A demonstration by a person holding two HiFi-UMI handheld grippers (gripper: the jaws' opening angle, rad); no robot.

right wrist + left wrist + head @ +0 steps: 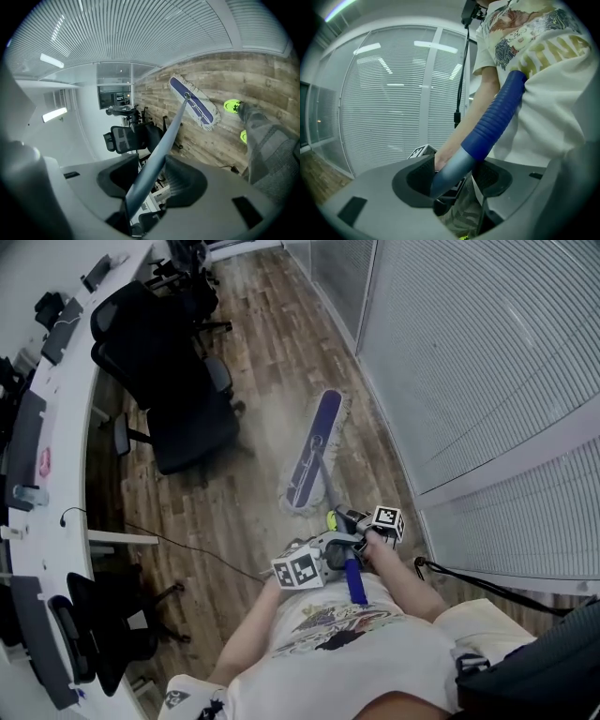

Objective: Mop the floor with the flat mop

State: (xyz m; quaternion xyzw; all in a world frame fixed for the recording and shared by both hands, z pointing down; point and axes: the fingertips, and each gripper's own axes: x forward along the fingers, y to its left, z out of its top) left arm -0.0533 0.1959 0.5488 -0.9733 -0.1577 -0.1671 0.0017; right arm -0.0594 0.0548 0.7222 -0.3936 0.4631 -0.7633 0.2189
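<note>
Office: long white desk [66, 446], black swivel chairs [183, 423], blinded glass partitions [469, 362]

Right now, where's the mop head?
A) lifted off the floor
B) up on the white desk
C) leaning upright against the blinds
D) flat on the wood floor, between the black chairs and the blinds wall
D: the mop head, at the end of the pole, lies flat on the wood floor, with the black chair on one side and the blinds wall on the other.
</note>
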